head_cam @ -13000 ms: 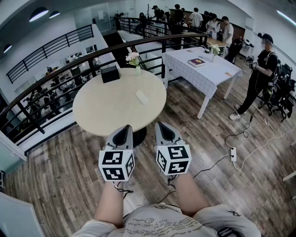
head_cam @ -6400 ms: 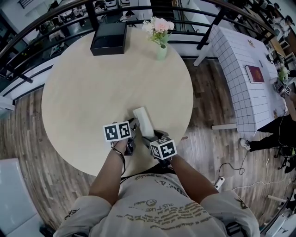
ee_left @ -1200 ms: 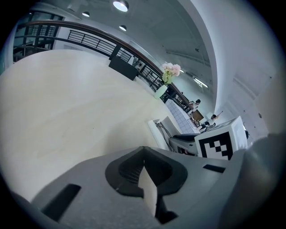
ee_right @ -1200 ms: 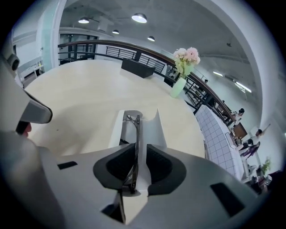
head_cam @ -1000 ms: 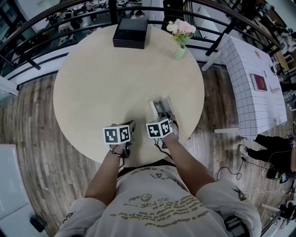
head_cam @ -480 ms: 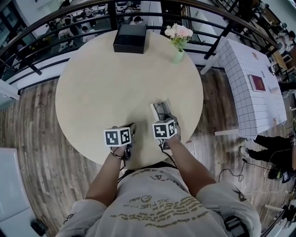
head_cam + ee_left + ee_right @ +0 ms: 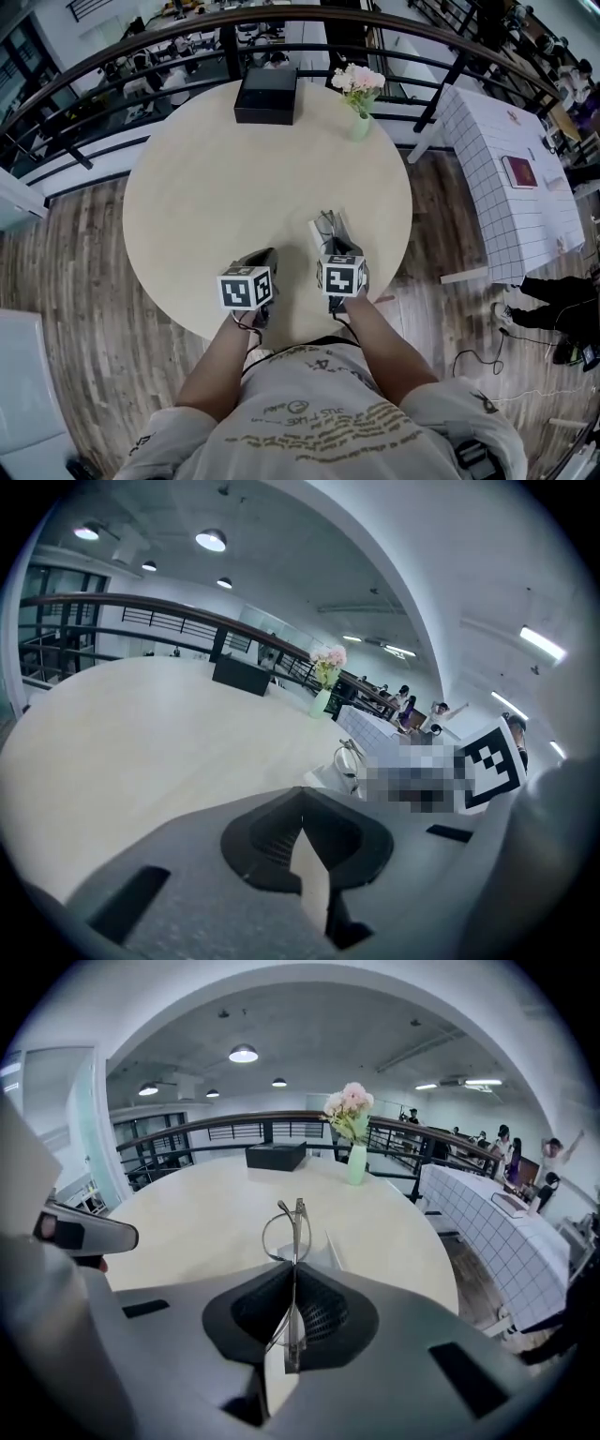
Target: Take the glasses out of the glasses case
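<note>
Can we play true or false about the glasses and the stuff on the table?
1. The right gripper is holding the glasses. True.
2. The flowers are blue. False: the flowers are pink, in a green vase.
3. The left gripper is holding the case. False: its fingers are shut on nothing, and the case lies on the table.
4. A black box sits on the round table. True.
</note>
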Demonstrator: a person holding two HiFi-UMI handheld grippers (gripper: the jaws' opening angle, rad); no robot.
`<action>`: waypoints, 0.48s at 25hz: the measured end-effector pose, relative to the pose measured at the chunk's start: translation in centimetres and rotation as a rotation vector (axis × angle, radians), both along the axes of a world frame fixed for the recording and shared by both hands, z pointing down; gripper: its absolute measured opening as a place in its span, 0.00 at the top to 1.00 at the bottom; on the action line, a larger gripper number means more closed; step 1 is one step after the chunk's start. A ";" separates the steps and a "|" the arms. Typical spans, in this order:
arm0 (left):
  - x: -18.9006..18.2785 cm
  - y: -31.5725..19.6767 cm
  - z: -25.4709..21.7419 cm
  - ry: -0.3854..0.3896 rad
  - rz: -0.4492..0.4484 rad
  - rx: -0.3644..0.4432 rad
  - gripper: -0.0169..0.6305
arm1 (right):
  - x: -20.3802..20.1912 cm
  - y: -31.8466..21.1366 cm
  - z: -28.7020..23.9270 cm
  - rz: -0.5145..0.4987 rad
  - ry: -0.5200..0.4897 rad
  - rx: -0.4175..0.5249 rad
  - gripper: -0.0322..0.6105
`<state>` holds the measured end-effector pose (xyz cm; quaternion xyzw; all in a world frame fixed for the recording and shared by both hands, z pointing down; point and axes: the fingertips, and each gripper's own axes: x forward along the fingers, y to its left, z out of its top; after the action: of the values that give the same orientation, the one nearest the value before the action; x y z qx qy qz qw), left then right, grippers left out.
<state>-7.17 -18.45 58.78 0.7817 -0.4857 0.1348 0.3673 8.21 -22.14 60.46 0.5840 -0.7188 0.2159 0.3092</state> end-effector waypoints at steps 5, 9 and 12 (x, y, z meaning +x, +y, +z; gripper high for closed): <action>0.4 -1.4 -2.9 -0.010 -0.006 0.087 0.95 | -1.1 -0.9 -3.6 -0.013 -0.074 0.089 0.92; 0.0 -1.2 -6.1 -0.015 -0.016 0.166 0.95 | -2.6 -0.3 -8.7 -0.037 -0.140 0.208 0.92; -0.4 -1.4 -9.1 -0.029 -0.028 0.241 0.95 | -3.5 0.1 -12.9 -0.052 -0.186 0.307 0.92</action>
<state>-7.54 -19.90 49.70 0.8114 -0.5144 0.0815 0.2653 4.73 -22.06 47.57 0.5831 -0.7837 0.1484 0.1540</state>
